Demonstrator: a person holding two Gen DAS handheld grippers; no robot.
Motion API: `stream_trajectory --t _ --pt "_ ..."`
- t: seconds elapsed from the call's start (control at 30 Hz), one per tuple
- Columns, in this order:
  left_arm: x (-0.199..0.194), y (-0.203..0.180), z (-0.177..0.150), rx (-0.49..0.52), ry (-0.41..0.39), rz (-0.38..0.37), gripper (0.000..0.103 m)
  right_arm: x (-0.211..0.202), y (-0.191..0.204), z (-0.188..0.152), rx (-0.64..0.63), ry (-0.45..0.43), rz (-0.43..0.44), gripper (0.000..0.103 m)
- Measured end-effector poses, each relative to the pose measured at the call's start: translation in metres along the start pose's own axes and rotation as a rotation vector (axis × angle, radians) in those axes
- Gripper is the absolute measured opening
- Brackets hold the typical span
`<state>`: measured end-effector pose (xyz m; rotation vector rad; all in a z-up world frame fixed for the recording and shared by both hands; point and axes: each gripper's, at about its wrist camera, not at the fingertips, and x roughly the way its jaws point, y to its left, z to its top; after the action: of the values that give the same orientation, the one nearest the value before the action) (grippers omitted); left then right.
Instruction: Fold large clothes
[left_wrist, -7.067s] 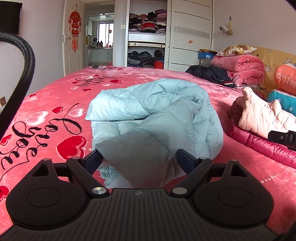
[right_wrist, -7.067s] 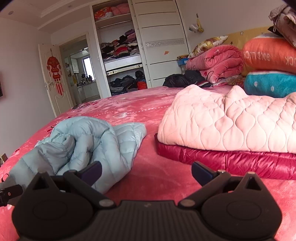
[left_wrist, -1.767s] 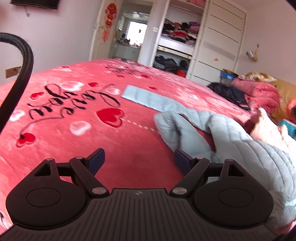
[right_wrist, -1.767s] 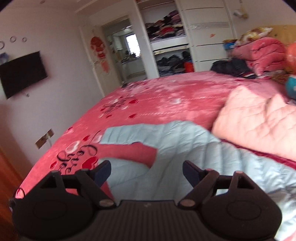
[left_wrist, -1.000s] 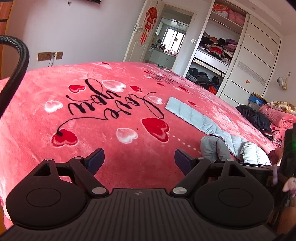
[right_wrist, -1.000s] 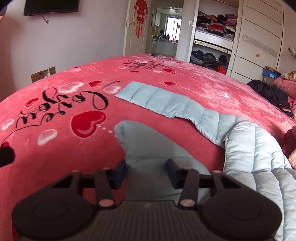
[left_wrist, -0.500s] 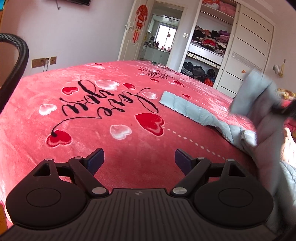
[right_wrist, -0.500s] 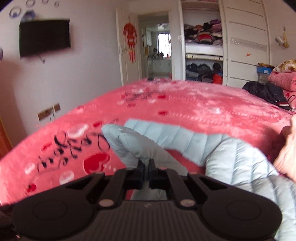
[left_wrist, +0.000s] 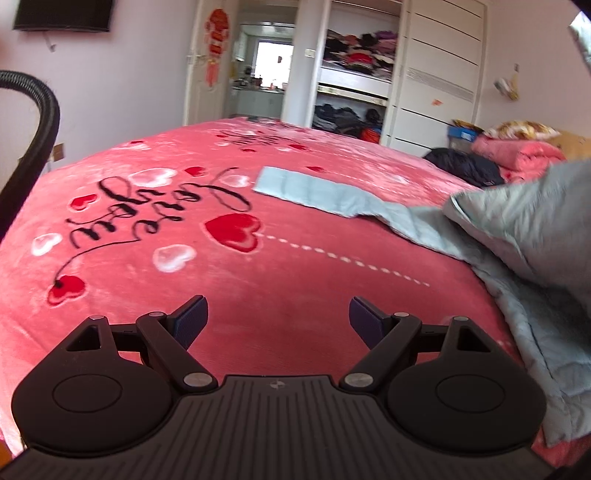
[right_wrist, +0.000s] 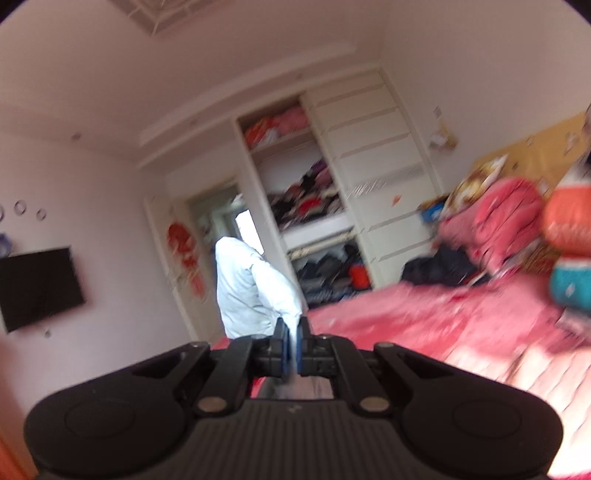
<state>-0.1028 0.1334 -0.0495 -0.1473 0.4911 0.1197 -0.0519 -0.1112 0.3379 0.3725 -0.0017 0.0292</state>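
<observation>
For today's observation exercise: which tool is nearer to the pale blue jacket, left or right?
Right. The right tool is shut on a fold of the jacket, lifting it. The left tool is open over the red blanket, with the jacket off to its right, untouched.

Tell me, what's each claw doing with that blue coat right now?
Right gripper shut on blue coat, lifted off the bed. Left gripper open, empty, over the red blanket. One sleeve flat on blanket. Nothing blocking.
</observation>
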Motion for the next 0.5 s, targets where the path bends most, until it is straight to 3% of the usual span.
stream_trajectory --t 0.27,0.5 --pt "0.004 -0.036 -0.001 0.105 0.016 -0.084 0.103 -0.033 -0.081 0.066 -0.065 -0.190 -0.285 0.001" --pt "0.021 -0.063 0.005 0.149 0.044 -0.148 0.103 -0.053 -0.162 0.078 -0.120 -0.275 -0.575 0.001"
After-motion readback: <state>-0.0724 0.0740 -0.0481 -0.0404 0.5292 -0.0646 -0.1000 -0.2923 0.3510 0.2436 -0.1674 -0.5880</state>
